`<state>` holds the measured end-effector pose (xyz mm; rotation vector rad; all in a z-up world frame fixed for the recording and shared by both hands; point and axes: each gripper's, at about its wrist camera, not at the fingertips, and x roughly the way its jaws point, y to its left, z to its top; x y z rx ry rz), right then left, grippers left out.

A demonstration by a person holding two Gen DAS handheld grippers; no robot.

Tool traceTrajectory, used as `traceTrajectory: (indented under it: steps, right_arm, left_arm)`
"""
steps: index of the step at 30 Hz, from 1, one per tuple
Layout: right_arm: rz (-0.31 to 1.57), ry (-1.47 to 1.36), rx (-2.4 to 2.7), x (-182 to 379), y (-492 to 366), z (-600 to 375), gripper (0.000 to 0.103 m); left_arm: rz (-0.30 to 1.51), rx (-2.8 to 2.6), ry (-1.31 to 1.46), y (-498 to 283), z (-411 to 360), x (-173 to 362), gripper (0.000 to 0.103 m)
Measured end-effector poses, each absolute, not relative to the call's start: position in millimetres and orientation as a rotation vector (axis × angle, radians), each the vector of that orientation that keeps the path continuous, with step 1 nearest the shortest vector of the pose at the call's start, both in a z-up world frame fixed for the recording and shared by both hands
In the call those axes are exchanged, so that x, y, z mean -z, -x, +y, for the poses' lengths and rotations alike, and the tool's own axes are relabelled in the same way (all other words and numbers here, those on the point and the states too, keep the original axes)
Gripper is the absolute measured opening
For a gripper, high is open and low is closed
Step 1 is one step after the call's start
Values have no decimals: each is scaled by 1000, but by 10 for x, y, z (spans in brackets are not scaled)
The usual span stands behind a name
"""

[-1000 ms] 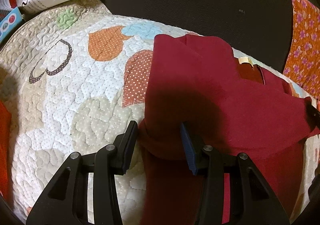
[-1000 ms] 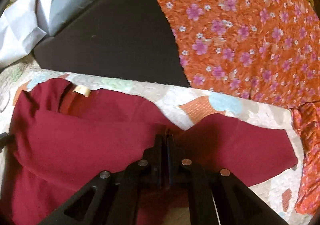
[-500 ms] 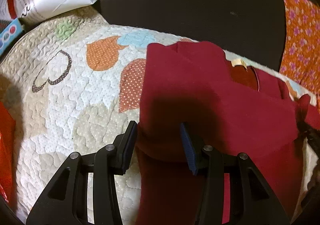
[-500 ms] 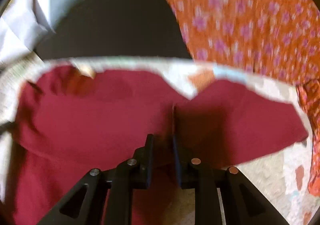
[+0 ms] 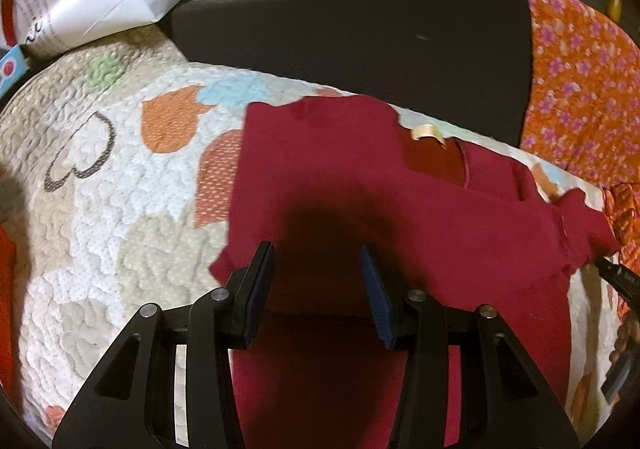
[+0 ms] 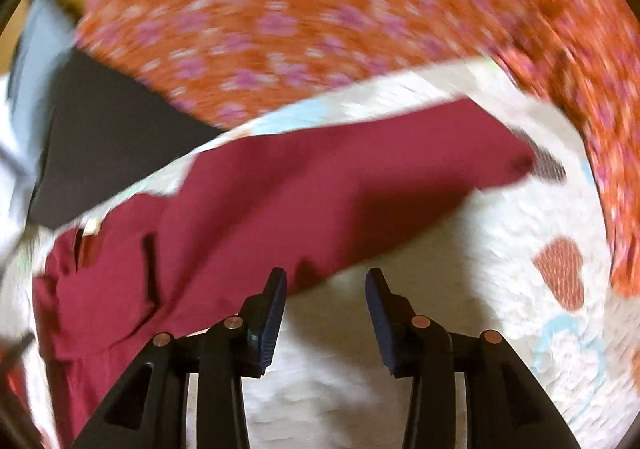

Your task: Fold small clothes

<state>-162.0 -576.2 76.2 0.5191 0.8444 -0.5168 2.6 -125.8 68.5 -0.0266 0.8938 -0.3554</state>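
Since the earlier frames, the right gripper [image 6: 325,311] has let go of the dark red garment [image 5: 400,217] and swung away towards the sleeve side; its jaws have just been opening, and nothing lies between them now but bare patchwork quilt [image 6: 460,289]. One second ago those jaws were pinched shut on a ridge of the red cloth. The left gripper [image 5: 316,291] has shifted only a little, the garment sitting slightly farther ahead of its fingers [image 5: 260,289] than before.

Left gripper: jaws stand partly open over a fold of the red cloth, which passes between and beneath them; whether either pad touches it cannot be told, but the fabric looks slack, so no grip is judged. Right gripper: partly open, empty, with the lower edge of the outstretched sleeve [image 6: 420,165] just ahead and to the left of its left finger.

Progress, as judged: the left-hand side of the garment appears already turned inward over the body, giving a straight edge ahead of the left gripper's left finger, with the neck label [image 5: 428,132] showing farther ahead and to the right. The other sleeve is spread flat on the quilt, unfolded. Remaining, probably: fold that sleeve in, then double the body lengthwise. An orange floral cloth [image 6: 320,9] lies beyond, untouched.
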Motion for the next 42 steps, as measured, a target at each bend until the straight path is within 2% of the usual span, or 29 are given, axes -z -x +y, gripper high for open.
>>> traceTrajectory:
  steps: [7,16,21,29,42]
  right_arm:
    - [846,-494,487,-809,1552,-5704,39]
    - [813,-374,231,-1024,1177,-4785,39]
    - [841,-306,132,-915,878,-4307,39]
    - [929,-223,147,-583,616,-4051,40]
    - [939,-132,171,-582,719,-3898,40]
  left_arm:
    - [912,370,-5,-48,-1417,-586,46]
    - [901,346,-47,-51,-1483,-511,46]
    - [904,341,-51,-73,-1499,-469,46]
    - [931,317,-67,-131,-1500,-388,46]
    - [905,305,-96,-78,-1529,-441,46]
